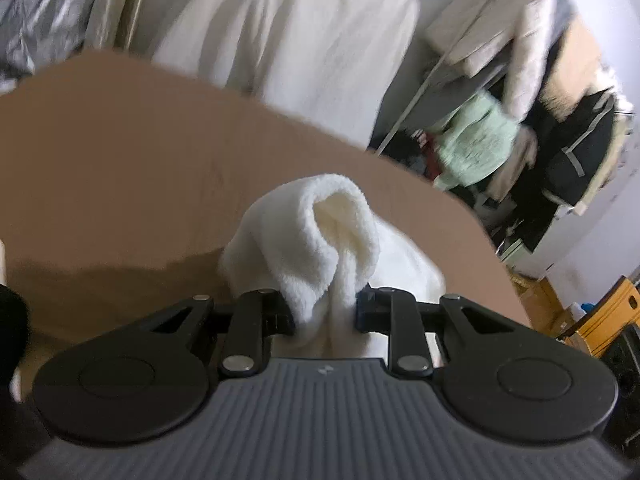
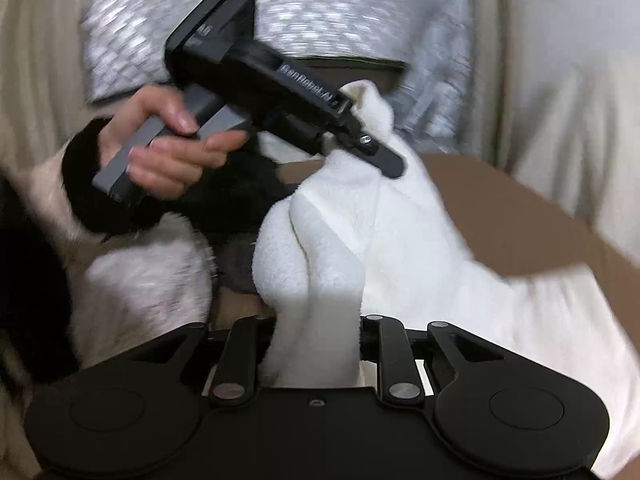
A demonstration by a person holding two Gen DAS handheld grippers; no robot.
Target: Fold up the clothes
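We have a soft white fleecy garment in both our tools. It is bunched up and lifted off the brown table, with the rest of it trailing down toward the tabletop on one side. We cannot tell what kind of clothing it is, because it is all crumpled.

Our left gripper is clamped on a fold of the fleece, and the cloth puffs out in a loop just past its fingers. Our right gripper is also clamped on a thick bunch of the same cloth. In the right wrist view we can see the left tool out in front, held by our left hand, pinching another bit of the cloth higher up.

We think we are at the start of a fold. We have picked the cloth up but it is not flat yet. The two grips look close together, so the cloth sags between them.

Next we should pull our two tools apart so the cloth stretches out, then lay it flat on the table. We must keep both grips tight, because fleece is thick and could slip out.

Past the table there is a big white cover and a messy pile of clothes. The pictures are a bit blurry.
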